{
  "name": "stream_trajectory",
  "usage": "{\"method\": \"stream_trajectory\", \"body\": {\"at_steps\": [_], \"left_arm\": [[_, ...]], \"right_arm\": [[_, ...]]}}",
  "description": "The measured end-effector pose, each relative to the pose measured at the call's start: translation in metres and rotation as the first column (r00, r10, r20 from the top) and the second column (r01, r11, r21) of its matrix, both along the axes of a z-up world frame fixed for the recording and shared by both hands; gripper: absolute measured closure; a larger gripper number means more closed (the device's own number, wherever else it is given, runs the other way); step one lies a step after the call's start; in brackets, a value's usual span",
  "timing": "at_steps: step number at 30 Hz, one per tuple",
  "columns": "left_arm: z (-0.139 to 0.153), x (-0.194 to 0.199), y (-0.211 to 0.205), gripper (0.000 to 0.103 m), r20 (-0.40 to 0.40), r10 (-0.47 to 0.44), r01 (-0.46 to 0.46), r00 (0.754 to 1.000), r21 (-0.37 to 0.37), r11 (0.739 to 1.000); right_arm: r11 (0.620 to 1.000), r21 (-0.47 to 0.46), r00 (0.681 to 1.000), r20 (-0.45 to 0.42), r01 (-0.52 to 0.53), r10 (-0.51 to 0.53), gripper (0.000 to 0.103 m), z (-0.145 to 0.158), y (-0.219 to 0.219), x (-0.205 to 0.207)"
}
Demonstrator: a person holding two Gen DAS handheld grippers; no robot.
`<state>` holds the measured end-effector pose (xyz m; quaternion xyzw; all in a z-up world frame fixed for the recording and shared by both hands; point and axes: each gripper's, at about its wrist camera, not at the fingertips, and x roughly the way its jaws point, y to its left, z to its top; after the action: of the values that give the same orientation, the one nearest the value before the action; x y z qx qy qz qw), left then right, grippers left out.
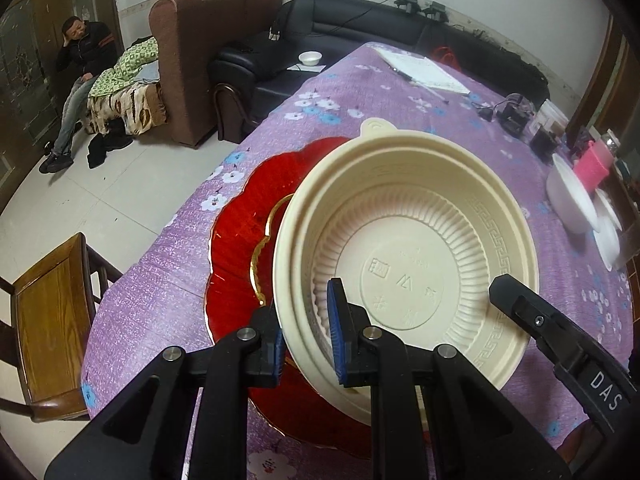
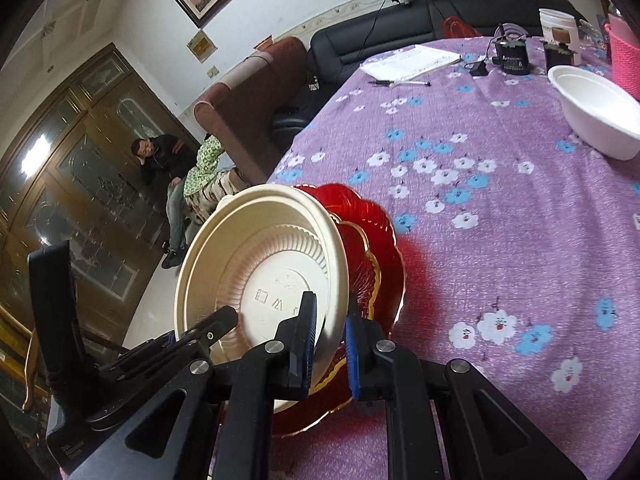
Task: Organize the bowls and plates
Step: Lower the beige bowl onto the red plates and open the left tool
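Observation:
A cream plastic bowl (image 1: 404, 240) is held tilted above a red scalloped plate (image 1: 240, 240) on the purple flowered tablecloth. My left gripper (image 1: 306, 340) is shut on the bowl's near rim, one pad inside and one outside. My right gripper (image 2: 330, 354) is shut on the same bowl (image 2: 260, 264), clamping its rim from the other side. The right gripper's finger (image 1: 532, 320) also shows at the bowl's right edge in the left wrist view. The red plate (image 2: 376, 264) lies under and behind the bowl. A white bowl (image 2: 596, 112) stands at the far right.
More white bowls (image 1: 572, 200) and a pink basket (image 1: 592, 164) sit at the table's right. Papers with a pen (image 2: 408, 64), a black device (image 2: 512, 56) and a cup (image 2: 556, 24) lie at the far end. A wooden chair (image 1: 52, 320) stands left of the table.

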<state>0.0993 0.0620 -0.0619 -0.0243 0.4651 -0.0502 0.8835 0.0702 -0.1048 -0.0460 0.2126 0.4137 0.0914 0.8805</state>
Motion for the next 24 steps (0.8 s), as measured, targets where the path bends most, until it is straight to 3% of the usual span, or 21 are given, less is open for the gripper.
{"method": "stream_trajectory", "body": {"at_steps": [9,13,15,16,24], "left_arm": [[-0.001,-0.001,-0.005,0.085,-0.004,-0.006,0.006,1.000,0.061,0.998],[0.005,-0.005,-0.002,0.083,0.031,0.025,-0.028,0.999,0.118,0.993],[0.008,-0.005,0.001,0.074,0.042,0.044,-0.049,0.998,0.149,0.988],[0.010,-0.006,0.003,0.072,0.043,0.038,-0.044,0.998,0.138,0.990],[0.023,-0.017,0.006,0.070,0.074,0.042,-0.055,0.996,0.187,0.981]], "right_arm": [[1.000,-0.028,1.000,-0.015,0.001,-0.002,0.090,-0.009,0.004,0.005],[0.997,-0.072,1.000,0.006,-0.010,0.010,0.087,-0.006,0.008,0.003],[0.995,-0.096,0.999,0.026,-0.016,0.018,0.080,-0.003,0.010,0.001],[0.994,-0.113,0.999,0.039,-0.011,0.016,0.070,-0.002,0.010,-0.001],[0.993,-0.112,0.990,0.142,0.021,-0.005,0.067,0.018,-0.013,-0.020]]}}
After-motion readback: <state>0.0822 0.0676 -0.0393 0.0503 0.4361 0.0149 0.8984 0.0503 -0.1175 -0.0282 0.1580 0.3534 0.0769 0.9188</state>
